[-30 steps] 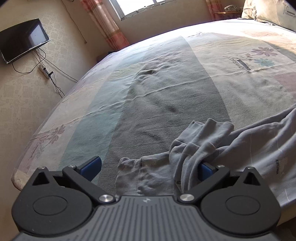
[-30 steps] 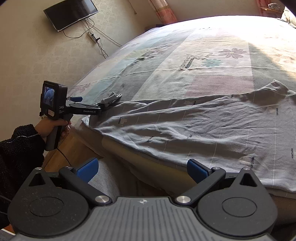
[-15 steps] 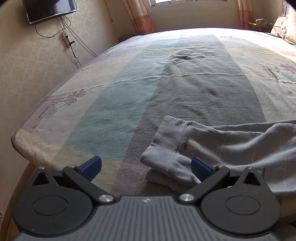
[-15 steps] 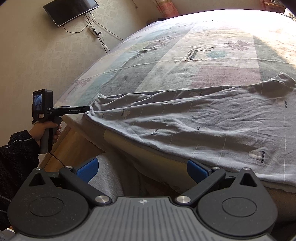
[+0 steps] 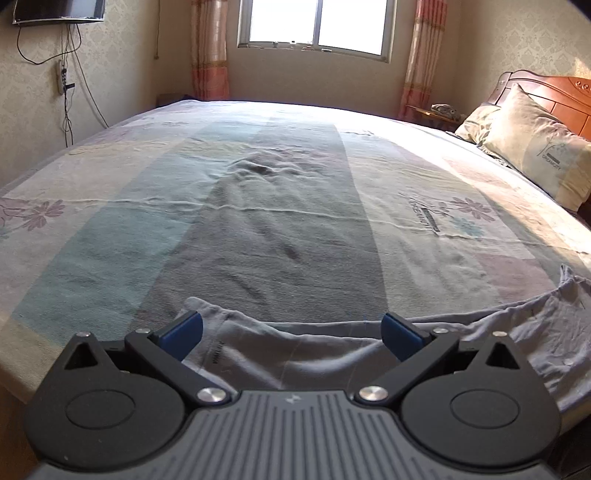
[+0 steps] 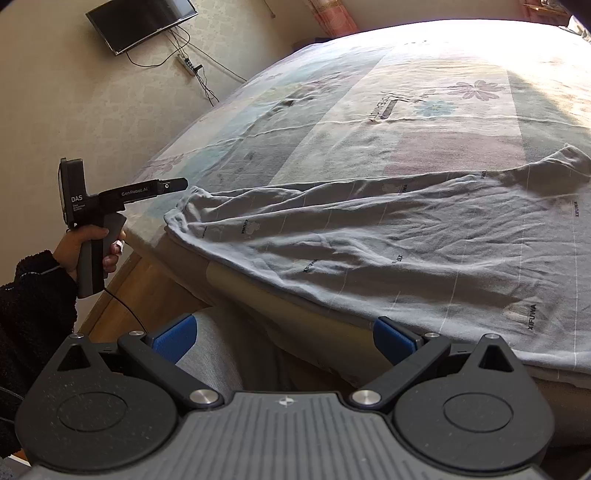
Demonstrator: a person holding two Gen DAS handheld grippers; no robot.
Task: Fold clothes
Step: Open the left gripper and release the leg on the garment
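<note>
A grey long-sleeved garment [image 6: 369, 240] with small printed logos lies spread flat along the near edge of the bed [image 6: 369, 92]. Its sleeve stretches left and ends in a cuff [image 6: 192, 195]. In the right wrist view my left gripper [image 6: 176, 185], held by a hand, sits level just left of that cuff. In its own view the left gripper [image 5: 291, 332] is open, with the cuff and sleeve [image 5: 295, 350] lying flat below and between the blue pads. My right gripper [image 6: 283, 339] is open off the bed's edge, in front of the garment's hem, and holds nothing.
A pillow [image 5: 535, 155] and a wooden headboard [image 5: 569, 96] stand at the right end of the bed. A television [image 6: 140, 22] and cables hang on the left wall. The wooden bed frame [image 6: 122, 291] and a grey trouser leg [image 6: 214, 354] lie below my right gripper.
The sleeve, bunched on my left gripper a second ago, now lies pulled out straight to the left. The left gripper has drawn back and turned right. The right gripper has hardly moved.
</note>
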